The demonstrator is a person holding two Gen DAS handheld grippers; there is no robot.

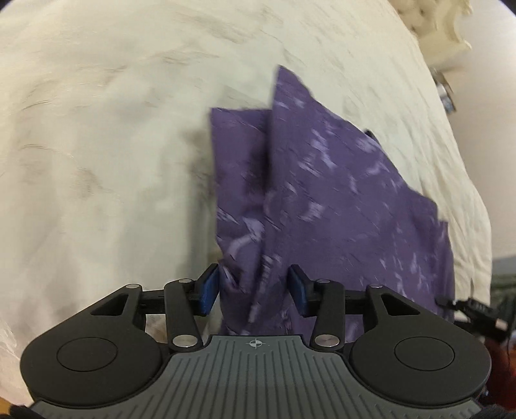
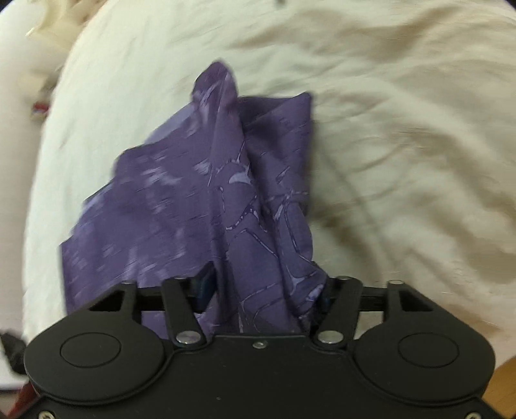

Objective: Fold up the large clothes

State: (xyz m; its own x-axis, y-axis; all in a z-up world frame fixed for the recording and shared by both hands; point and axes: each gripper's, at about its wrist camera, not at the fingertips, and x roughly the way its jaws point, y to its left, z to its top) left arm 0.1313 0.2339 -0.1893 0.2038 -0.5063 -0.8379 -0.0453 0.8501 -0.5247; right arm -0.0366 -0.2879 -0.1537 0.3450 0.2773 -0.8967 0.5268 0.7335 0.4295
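Observation:
A purple patterned garment (image 1: 338, 193) hangs over the cream bed cover, its upper edge bunched between the fingers of both grippers. In the left wrist view my left gripper (image 1: 254, 290) has its blue pads (image 1: 208, 290) apart, with the cloth bunched in the gap and draped over the body. In the right wrist view the garment (image 2: 200, 199) runs between the fingers of my right gripper (image 2: 264, 296), which are also apart, with cloth filling the gap and hiding the pads. Both views are motion-blurred.
A wrinkled cream bed cover (image 1: 113, 145) fills both views (image 2: 403, 145). A cream tufted headboard (image 1: 429, 19) stands at the top right of the left view. Wooden floor (image 2: 503, 386) shows at the lower right of the right view.

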